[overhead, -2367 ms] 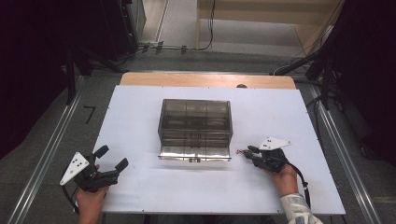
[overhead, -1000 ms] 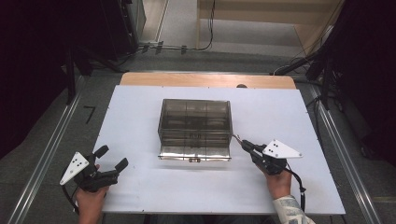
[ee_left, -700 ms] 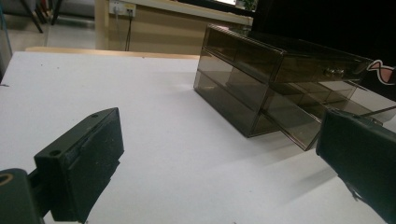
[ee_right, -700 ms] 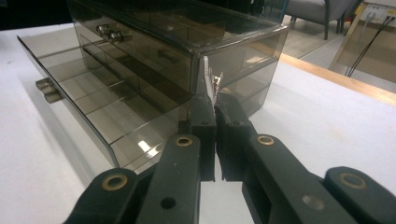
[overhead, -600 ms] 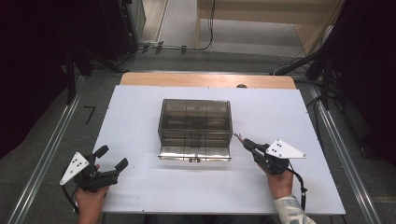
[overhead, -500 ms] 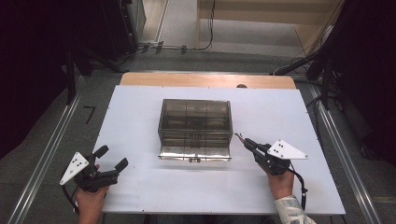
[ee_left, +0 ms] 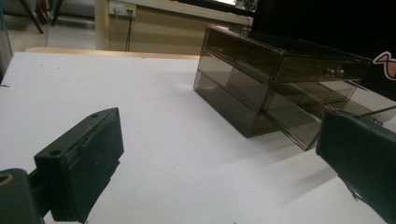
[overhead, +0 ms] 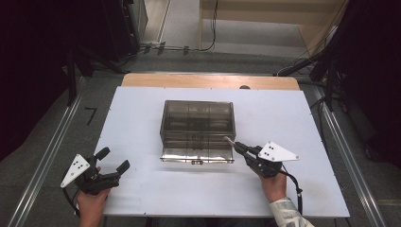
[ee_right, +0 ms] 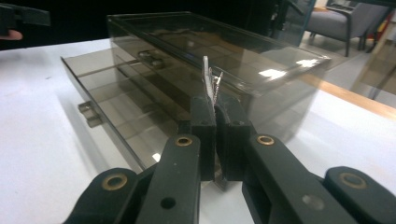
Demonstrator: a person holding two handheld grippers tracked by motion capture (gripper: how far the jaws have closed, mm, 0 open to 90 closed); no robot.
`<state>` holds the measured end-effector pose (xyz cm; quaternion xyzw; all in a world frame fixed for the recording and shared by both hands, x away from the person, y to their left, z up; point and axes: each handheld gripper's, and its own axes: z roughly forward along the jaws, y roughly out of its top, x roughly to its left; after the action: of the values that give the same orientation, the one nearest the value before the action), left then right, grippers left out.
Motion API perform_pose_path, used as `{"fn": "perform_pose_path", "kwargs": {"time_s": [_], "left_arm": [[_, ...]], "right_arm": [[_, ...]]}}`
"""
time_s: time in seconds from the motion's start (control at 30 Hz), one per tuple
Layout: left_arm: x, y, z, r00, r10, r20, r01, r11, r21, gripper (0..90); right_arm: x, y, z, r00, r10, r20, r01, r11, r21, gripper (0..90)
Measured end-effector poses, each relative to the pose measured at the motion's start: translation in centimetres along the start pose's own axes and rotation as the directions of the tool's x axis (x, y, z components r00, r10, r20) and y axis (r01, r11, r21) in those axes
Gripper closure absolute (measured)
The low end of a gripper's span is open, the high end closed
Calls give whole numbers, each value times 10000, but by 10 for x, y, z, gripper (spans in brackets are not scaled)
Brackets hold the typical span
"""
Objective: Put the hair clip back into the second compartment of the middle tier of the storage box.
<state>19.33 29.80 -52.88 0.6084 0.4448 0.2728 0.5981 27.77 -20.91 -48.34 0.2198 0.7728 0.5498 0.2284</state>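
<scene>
Since the earlier frames the right gripper has swung from the table's right side up to the front right corner of the drawer box, while the left gripper has kept its place.

From the high view, the smoky box sits mid-table with its bottom drawer pulled out toward the person. The right gripper's tip lies at that drawer's right corner.

In the left gripper view, the jaws stand wide apart with nothing between them, the box well off.

In the right gripper view, the jaws are clamped on a small thin metal piece, perhaps a clip, which pokes up above the open drawer. The risk, I think, is letting go too early or off-line: the piece could strike the drawer wall and drop onto the table.
</scene>
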Motion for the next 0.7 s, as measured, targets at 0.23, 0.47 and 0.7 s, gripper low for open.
{"fn": "perform_pose_path", "kwargs": {"time_s": [0.23, 0.47, 0.7], "left_arm": [[0, 0, 0, 10000, -13, 1, 13, 10000, 6, 14], [0, 0, 0, 10000, -15, 5, 15, 10000, 6, 14], [0, 0, 0, 10000, -14, 14, 14, 10000, 2, 14]], "right_arm": [[8, 3, 16, 9994, -22, -340, 24, 10000, 58, 843], [20, 7, 35, 9972, -274, -699, 290, 9993, 221, 843], [34, 14, 53, 9925, -499, -1120, 546, 9977, 392, 842]]}}
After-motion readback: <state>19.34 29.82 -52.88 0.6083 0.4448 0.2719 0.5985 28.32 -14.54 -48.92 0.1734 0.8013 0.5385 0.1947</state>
